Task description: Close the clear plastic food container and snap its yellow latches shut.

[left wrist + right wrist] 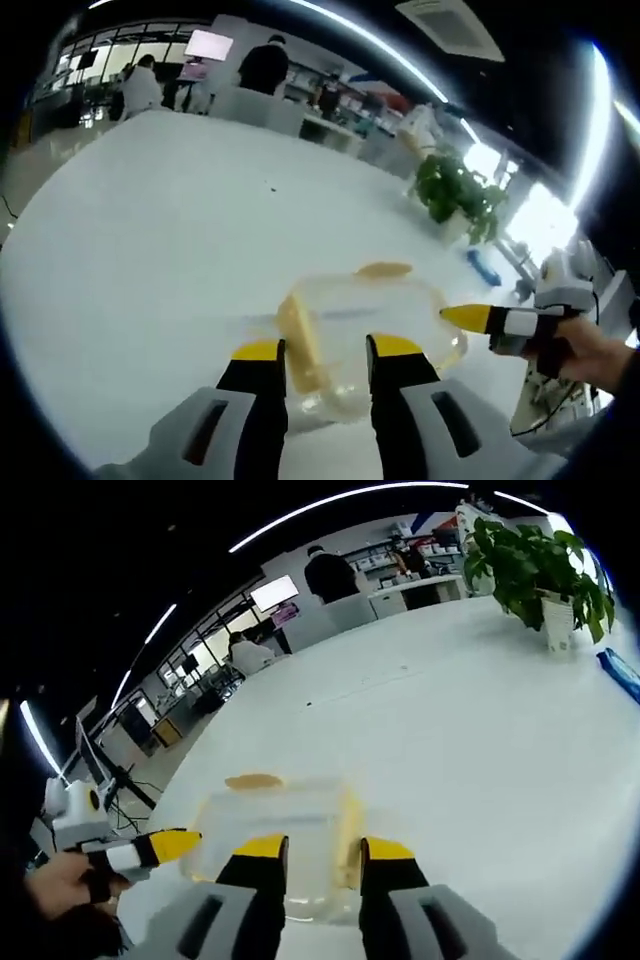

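over container (365,335), left tongs (325,352) parted, empty

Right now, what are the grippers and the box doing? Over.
Left gripper open, right gripper open, both at the clear container. Yellow latch between the left jaws. Nothing blocking.

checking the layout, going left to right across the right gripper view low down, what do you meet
Person's hand → left gripper coming in from the left → clear container between the right gripper jaw tips → bare white table. Up at the right: potted plant, then a blue object.
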